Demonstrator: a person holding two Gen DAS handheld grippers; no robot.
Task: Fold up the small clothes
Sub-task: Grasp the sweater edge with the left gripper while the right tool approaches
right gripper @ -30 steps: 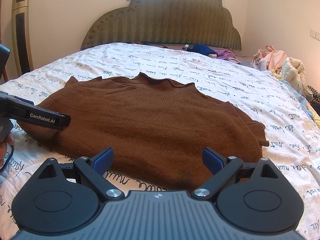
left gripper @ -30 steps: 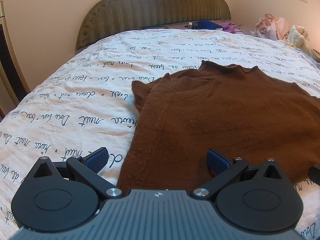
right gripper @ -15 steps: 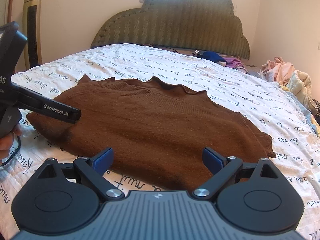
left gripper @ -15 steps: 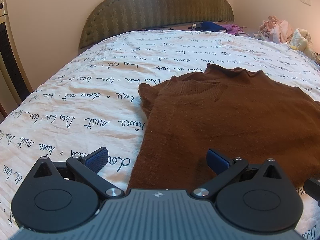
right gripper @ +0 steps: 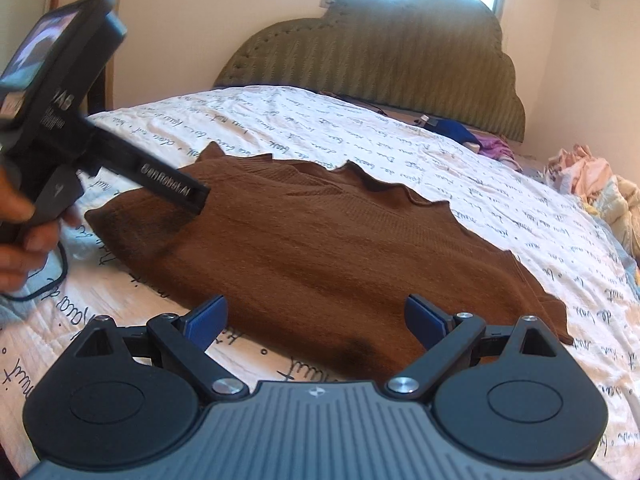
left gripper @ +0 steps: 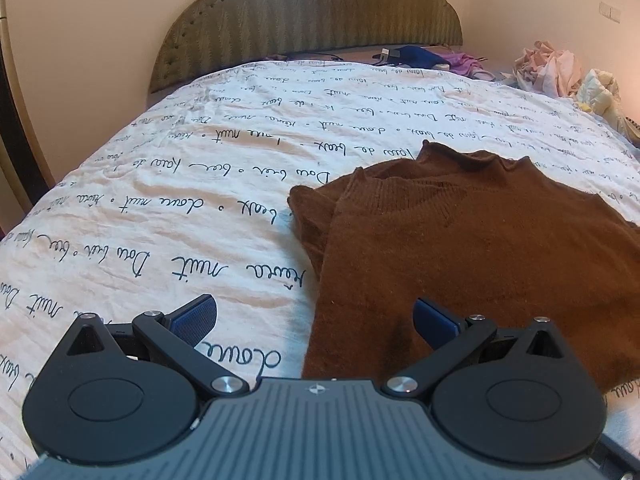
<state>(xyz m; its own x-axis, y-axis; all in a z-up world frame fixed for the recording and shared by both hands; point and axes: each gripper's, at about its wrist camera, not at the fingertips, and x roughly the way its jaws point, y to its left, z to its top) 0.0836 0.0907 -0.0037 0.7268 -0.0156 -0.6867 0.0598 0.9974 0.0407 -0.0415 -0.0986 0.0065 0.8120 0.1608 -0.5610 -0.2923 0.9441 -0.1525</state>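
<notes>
A brown knit sweater point(left gripper: 480, 256) lies folded and flat on the bed, its ruffled collar toward the headboard. My left gripper point(left gripper: 316, 320) hovers open over the sweater's near left corner, holding nothing. In the right wrist view the same sweater point(right gripper: 320, 248) spreads across the middle, and my right gripper point(right gripper: 316, 320) stands open above its near hem, also without anything in it. The left gripper's body point(right gripper: 120, 160) shows there at the left, held by a hand point(right gripper: 24, 232), with its tip over the sweater's left end.
The bed has a white cover point(left gripper: 180, 208) printed with dark script and a green padded headboard point(left gripper: 312, 20). Blue and purple clothes point(left gripper: 436, 58) lie by the headboard. A heap of pale laundry point(left gripper: 560, 76) sits at the right edge.
Both grippers have lifted and pulled back a little from the sweater, and the left gripper has shifted leftward. The sweater has not moved.
</notes>
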